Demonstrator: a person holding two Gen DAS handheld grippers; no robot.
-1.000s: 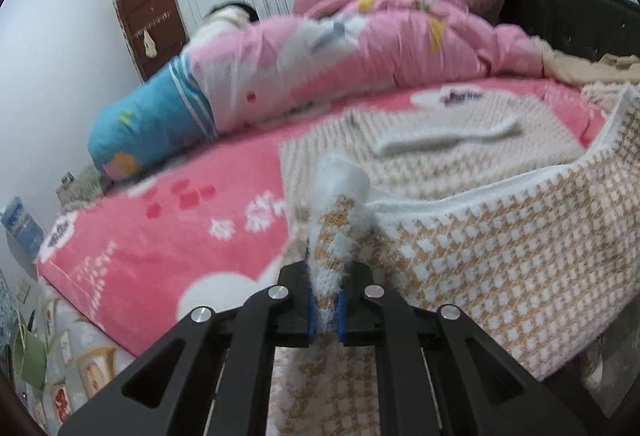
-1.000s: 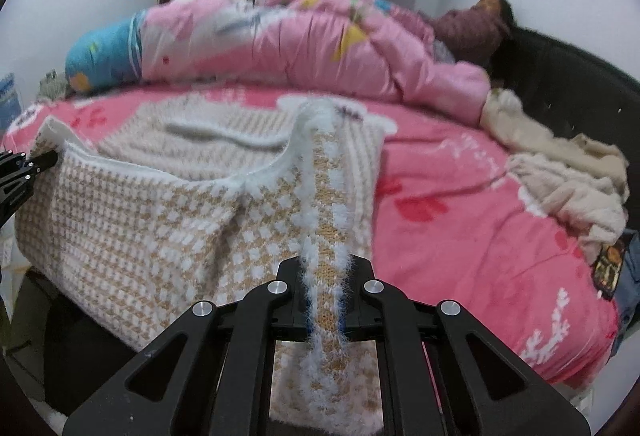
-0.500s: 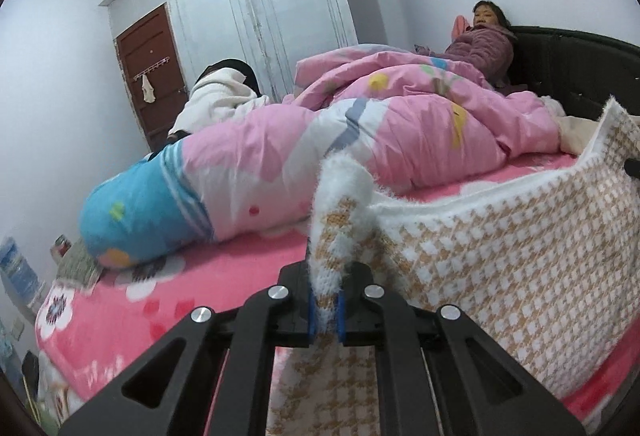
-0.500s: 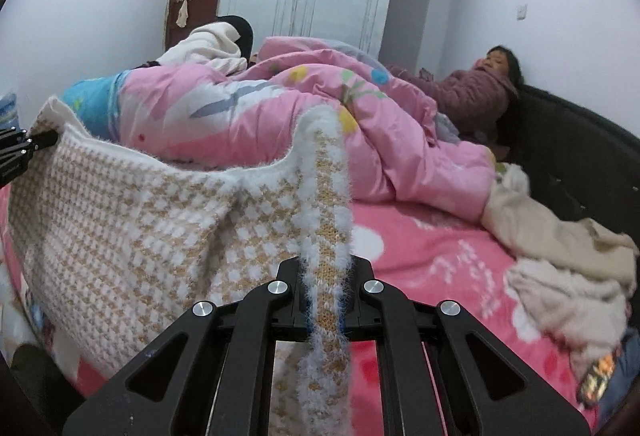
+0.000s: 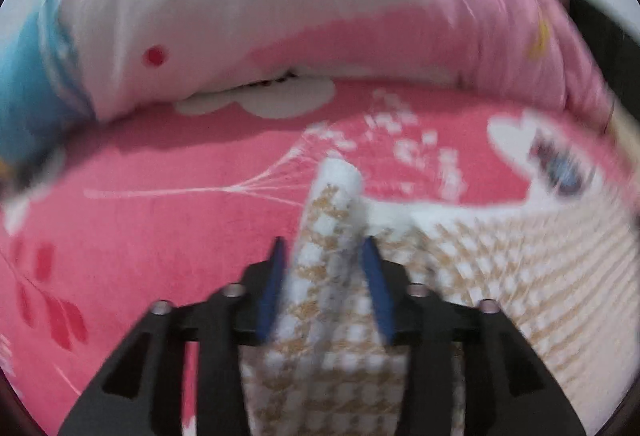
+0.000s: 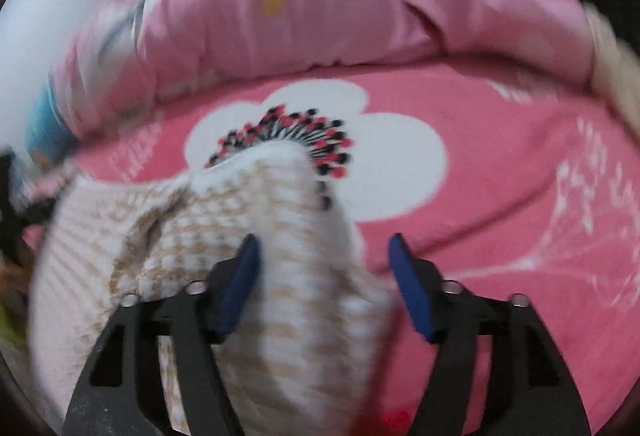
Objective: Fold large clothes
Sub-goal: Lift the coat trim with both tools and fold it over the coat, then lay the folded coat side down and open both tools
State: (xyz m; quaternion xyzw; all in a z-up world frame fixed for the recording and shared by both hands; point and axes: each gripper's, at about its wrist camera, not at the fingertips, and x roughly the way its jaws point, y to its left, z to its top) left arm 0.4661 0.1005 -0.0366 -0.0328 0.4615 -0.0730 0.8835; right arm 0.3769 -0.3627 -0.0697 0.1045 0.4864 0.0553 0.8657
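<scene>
I see the checked knit garment (image 5: 480, 248) draped on the pink flowered bed sheet (image 5: 160, 236), its long top edge running side to side between both grippers, short of the rolled pink quilt (image 5: 280, 16) along the bed's far side. Left gripper (image 5: 324, 260) and right gripper (image 6: 322, 252) both pitch steeply down, jaws just opened. Each has a fold of the knit loose between the blue pads, nothing clamped; both views are blurred.

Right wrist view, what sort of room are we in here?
Most likely a bedroom: a pink flowered bedsheet covers a bed, a bunched pink quilt lies across it, and a tan-and-white knitted garment is laid out on top.
</scene>
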